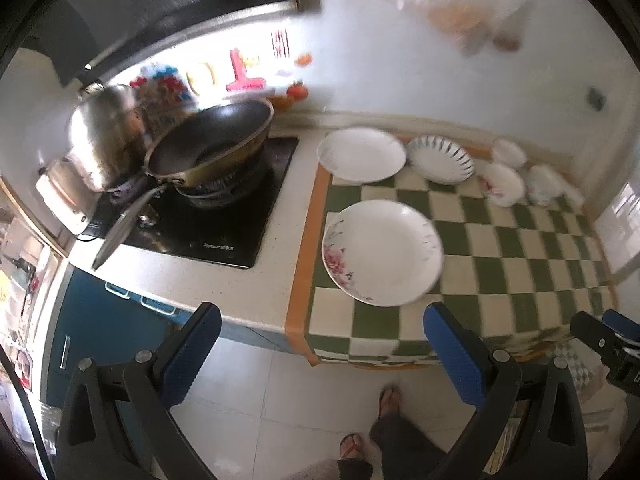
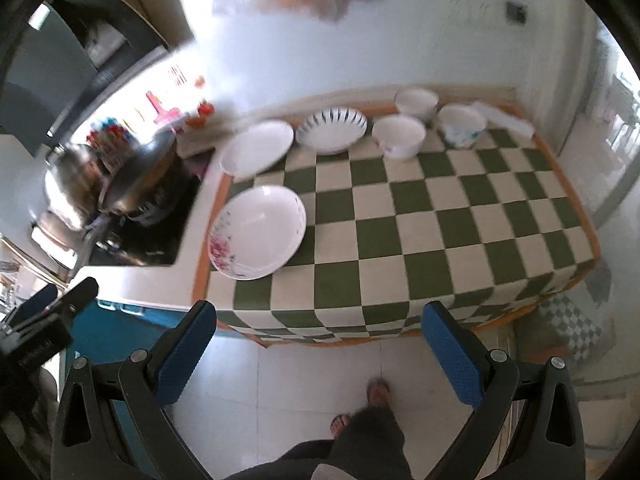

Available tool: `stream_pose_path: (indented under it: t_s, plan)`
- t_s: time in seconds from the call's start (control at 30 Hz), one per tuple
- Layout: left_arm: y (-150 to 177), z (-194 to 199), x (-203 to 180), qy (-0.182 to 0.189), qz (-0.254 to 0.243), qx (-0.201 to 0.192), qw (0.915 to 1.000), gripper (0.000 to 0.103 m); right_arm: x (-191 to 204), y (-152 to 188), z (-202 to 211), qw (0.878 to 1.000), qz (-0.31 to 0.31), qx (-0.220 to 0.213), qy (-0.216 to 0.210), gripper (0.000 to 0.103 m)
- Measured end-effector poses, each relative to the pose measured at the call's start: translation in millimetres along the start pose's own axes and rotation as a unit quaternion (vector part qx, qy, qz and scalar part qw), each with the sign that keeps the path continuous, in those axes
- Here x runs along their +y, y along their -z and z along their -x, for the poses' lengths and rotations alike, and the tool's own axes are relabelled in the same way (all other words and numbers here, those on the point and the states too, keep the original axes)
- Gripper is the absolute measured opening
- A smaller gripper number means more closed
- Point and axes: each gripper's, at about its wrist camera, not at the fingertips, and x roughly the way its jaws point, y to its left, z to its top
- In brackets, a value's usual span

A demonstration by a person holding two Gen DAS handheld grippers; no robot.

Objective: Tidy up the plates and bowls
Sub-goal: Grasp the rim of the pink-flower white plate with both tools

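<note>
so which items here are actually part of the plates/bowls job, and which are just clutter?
Job items:
- floral plate
- plain white plate
- blue-striped dish
- three white bowls
- checkered cloth they sit on

Just lying about:
- wok
- steel pot
- black cooktop
- hanging plastic bag

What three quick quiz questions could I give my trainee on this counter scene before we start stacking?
1. True or false: both tongs, left and right, are open and hold nothing.
2. How many small bowls stand along the back of the checkered cloth?
3. Multiple choice: which dish lies nearest the front edge? A) plain white plate B) blue-streaked dish C) pink-flowered plate

Key
1. True.
2. Three: a bowl with red marks, a white bowl behind it, and a blue-patterned bowl.
3. C.
</note>
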Motion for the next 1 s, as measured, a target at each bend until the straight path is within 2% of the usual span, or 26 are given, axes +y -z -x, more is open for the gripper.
stream_pose_path:
  t_s: [0.13,0.3,0.47,0.6,0.67,0.73,0.8,0.87,0.9,0.93,0.97,1.0]
  plan:
    - [-30,-66,0,-0.018,-0.006,0.037,0.9991,0.103,-9,-42,-86,0.999,0.004,0.054,-0.005,0.103]
    - [-63,-151,0,-0.004,0.004,0.109,0.9941,0.103,-20,-94,-190,0.990,0.001,0.131,-0.046,0.101]
    - [-77,-238,2,0.009,0.019,0.195,0.9806,0.103,-17,-123,-275,0.976,0.012,0.202,-0.081,0.096]
    - [-76,-276,2,0.015,0.029,0.229,0.9730,0.100,-10,-134,-325,0.963,0.017,0.248,-0.104,0.084]
    - [-72,-290,2,0.018,0.030,0.247,0.9684,0.092,-9,-137,-346,0.957,0.017,0.267,-0.110,0.079]
    - [-70,-298,1,0.028,0.029,0.262,0.9642,0.087,-8,-137,-361,0.950,0.009,0.287,-0.124,0.069]
    - [-68,-304,0,0.031,0.029,0.270,0.9620,0.077,-8,-139,-370,0.945,0.000,0.294,-0.143,0.062]
    - [-66,-309,-2,0.044,0.026,0.278,0.9592,0.054,-5,-139,-373,0.943,-0.002,0.296,-0.150,0.054]
    - [-66,-310,-3,0.055,0.028,0.281,0.9576,0.051,-4,-139,-377,0.942,-0.005,0.297,-0.157,0.045]
    - [-67,-308,-4,0.068,0.030,0.278,0.9577,0.042,-3,-139,-379,0.941,-0.009,0.299,-0.160,0.033]
    - [-69,-305,-6,0.073,0.029,0.275,0.9583,0.037,-1,-138,-380,0.940,-0.012,0.300,-0.163,0.028]
    - [-70,-303,-7,0.071,0.027,0.275,0.9584,0.037,-1,-137,-384,0.940,-0.017,0.301,-0.161,0.018]
